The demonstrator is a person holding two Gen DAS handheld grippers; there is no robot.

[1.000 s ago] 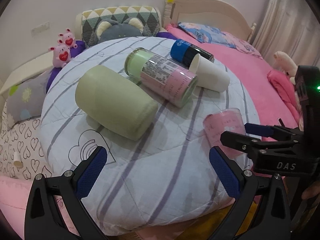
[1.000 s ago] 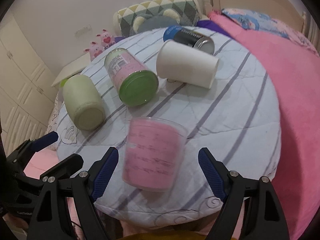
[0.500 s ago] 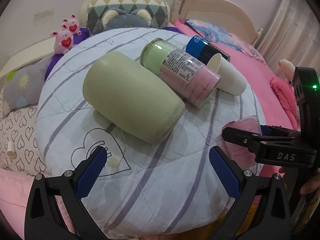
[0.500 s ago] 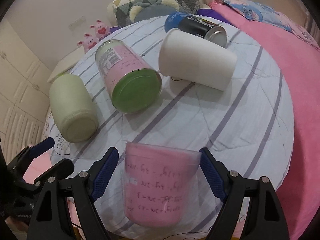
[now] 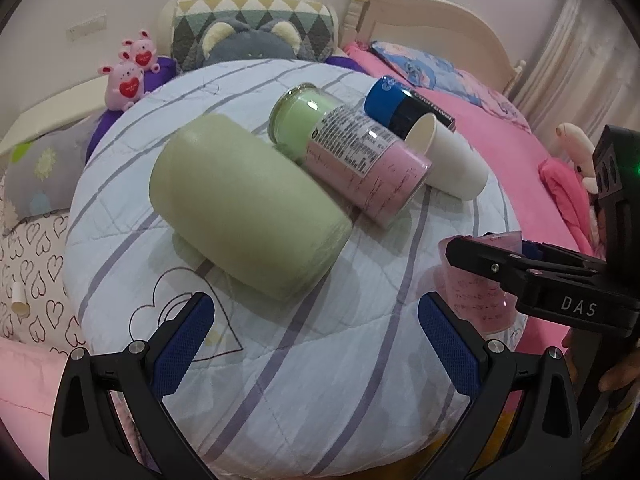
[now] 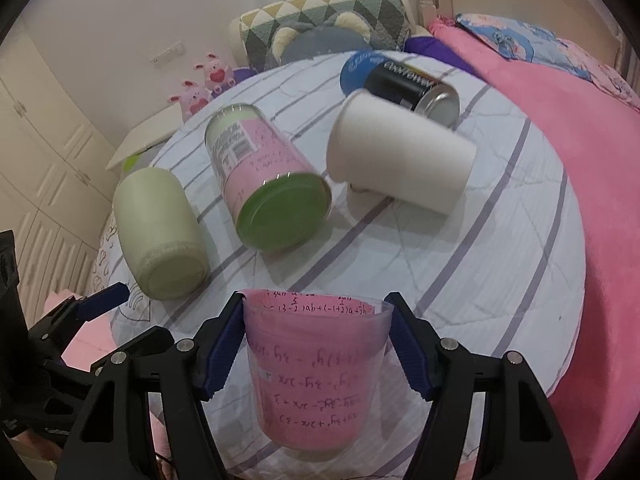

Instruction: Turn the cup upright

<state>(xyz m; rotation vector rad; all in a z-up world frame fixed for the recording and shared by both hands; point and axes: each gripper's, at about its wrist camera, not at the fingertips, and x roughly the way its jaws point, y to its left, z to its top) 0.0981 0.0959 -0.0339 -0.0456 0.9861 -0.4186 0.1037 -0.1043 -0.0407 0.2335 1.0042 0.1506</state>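
Note:
My right gripper (image 6: 316,344) is shut on a clear cup with pink lining and handwriting (image 6: 314,376); its blue pads press both sides near the rim. The cup stands mouth up, at the near edge of the round striped cushion (image 6: 500,260). In the left wrist view the same cup (image 5: 476,296) shows at the right, partly hidden by the right gripper's black arm. My left gripper (image 5: 316,338) is open and empty over the cushion's front, just short of a pale green cup (image 5: 248,208) lying on its side.
On the cushion also lie a pink-labelled glass jar (image 5: 352,152), a white paper cup (image 5: 448,160) and a blue and black can (image 5: 404,104). Pillows and plush toys (image 5: 132,76) sit behind. A pink bedspread (image 6: 580,160) lies to the right.
The right gripper has closed in on the pink cup and now grips it; the cup sits nearer the camera. The left gripper has moved closer to the pale green cup.

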